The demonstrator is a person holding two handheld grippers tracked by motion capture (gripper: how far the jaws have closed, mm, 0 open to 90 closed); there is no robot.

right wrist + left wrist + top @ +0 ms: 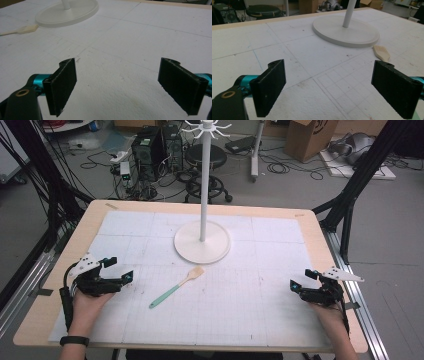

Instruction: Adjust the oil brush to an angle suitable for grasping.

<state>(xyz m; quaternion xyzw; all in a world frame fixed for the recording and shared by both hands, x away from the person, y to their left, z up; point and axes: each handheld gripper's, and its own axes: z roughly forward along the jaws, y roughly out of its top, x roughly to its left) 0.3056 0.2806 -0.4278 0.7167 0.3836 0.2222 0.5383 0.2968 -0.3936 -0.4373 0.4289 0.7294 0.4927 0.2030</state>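
Observation:
A spatula [176, 287] with a green handle and a pale wooden head lies flat on the white mat, just in front of the white stand's round base [202, 243]. Its head [381, 52] shows past the left gripper's jaws, and its head [26, 29] lies far left in the right gripper view. My left gripper [119, 268] rests open near the table's left edge, jaws wide apart with nothing between them [328, 87]. My right gripper [302, 279] sits open near the right edge, also holding nothing [117, 86].
The stand's tall white pole [204, 180] rises from the base to hooks at its top. The white gridded mat [250, 310] covers most of the wooden table [95, 212]. Beyond the table are a stool [206, 157], computer towers, cables and a cardboard box.

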